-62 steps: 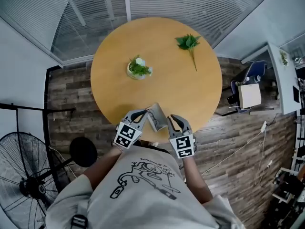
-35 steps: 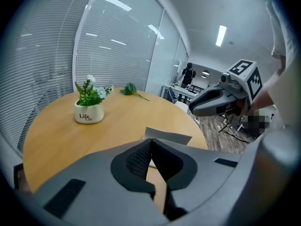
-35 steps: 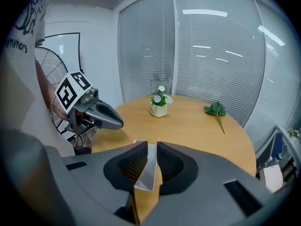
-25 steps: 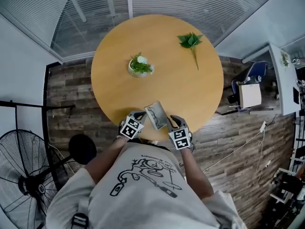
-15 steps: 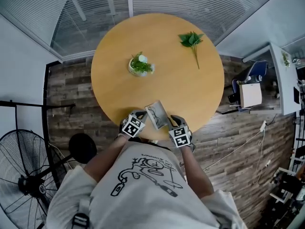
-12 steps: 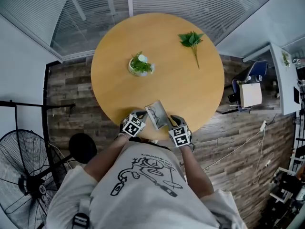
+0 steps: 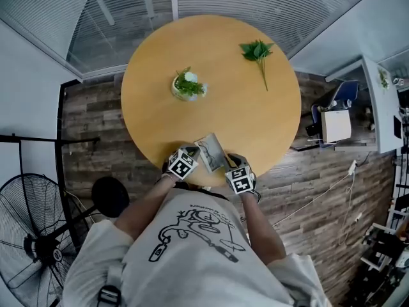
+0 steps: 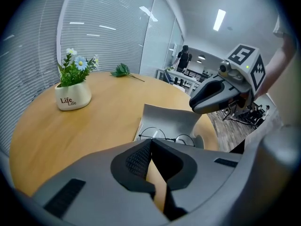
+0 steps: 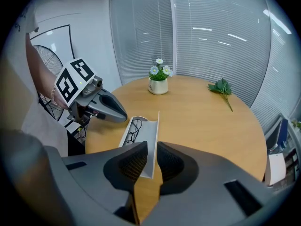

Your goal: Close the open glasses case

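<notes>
I read the glasses case at the near edge of the round tabletop, sitting between the two tools. The left hand-held gripper has its jaws pressed together with nothing in them. Its tips sit just short of the case's open side, and I see no contact. The right hand-held gripper sits at the case's near end. Its jaws are closed onto the near end of the raised lid, and the pads look to be against both faces. The case is open: the tray lies flat on the wood and the lid stands roughly upright along one long edge. Inside the tray I note a pair of thin wire-framed glasses, lenses side by side. The case's long axis runs away from the right hand-held gripper along its line of sight, and crossways to the left one. The open side faces the left tool. Well apart, farther across the tabletop, stand a small white pot of flowers and a loose green leafy sprig.
</notes>
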`<state>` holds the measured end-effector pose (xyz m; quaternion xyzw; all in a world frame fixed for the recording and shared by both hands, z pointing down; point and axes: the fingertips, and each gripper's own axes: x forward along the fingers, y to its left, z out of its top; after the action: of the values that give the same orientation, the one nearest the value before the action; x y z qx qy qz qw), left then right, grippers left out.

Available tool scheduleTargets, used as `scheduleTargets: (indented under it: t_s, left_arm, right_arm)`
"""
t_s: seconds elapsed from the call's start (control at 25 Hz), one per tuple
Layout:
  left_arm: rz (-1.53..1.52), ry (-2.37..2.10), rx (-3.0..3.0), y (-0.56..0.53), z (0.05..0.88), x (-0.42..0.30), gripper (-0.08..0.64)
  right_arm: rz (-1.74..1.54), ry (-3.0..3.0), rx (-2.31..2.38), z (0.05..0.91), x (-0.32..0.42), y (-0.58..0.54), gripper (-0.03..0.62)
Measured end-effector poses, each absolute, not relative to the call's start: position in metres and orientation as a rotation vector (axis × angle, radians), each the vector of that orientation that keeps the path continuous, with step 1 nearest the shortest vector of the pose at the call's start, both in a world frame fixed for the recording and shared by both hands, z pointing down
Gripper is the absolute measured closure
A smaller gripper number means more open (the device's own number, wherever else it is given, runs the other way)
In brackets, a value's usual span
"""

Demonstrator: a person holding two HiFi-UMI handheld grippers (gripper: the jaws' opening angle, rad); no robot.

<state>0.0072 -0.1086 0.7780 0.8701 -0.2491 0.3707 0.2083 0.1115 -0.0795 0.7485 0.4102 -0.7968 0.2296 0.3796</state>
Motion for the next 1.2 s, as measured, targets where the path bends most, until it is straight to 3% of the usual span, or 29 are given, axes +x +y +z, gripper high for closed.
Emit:
scheduleTargets:
  t_s: [0.92, 1.2]
  left_arm:
    - [1.146, -0.643, 2.389, -0.107, 0.801, 0.013, 0.540]
    - [1.201, -0.627, 2.384, -0.105, 0.803, 0.013, 0.540]
  right_arm:
    - [0.631, -2.007, 1.029, 0.763, 0.117, -0.081, 0.522]
    - [0.631, -2.006, 1.019, 0.767, 0.115, -0.075, 0.568]
